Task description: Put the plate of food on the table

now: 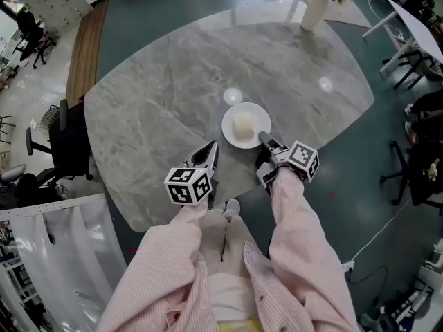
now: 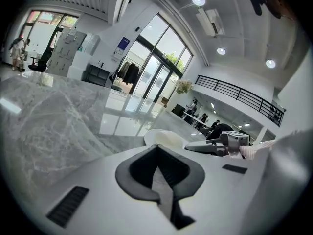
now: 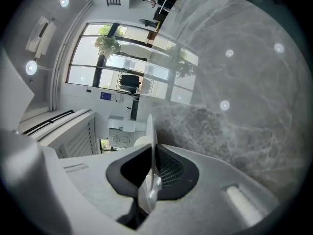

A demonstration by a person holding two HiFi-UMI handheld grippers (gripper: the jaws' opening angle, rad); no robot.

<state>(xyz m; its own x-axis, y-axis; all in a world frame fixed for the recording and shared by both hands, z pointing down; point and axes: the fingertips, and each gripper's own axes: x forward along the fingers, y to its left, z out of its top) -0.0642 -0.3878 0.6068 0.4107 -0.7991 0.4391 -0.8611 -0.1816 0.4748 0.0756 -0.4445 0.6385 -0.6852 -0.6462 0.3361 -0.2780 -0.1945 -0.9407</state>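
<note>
From the head view, the right gripper (image 1: 264, 140) is clamped on the near rim of the plate (image 1: 232, 137), so the plate stretches out ahead of its jaws over the marble table (image 1: 152, 109). A pale lump of food (image 1: 243, 124) sits mid-plate. The left gripper (image 1: 212, 149) is pinched together on nothing, with the plate just ahead of its tips and to its right.

I'd judge the set-down is nearly finished. The plate should be kept level until its base sits flat. Then the jaws can part and draw straight back off the rim, without dragging the plate along.

The left gripper view shows its jaws meeting along one seam, empty. The plate lies beyond them, with the other gripper to its right. A blue sign on the far wall is too small to read.

In the right gripper view the rim runs edge-on between the closed jaws. I can't quite tell from here whether the base is touching the marble. The only markings are the square patterns on the cubes; there is no legible writing or brand.
</note>
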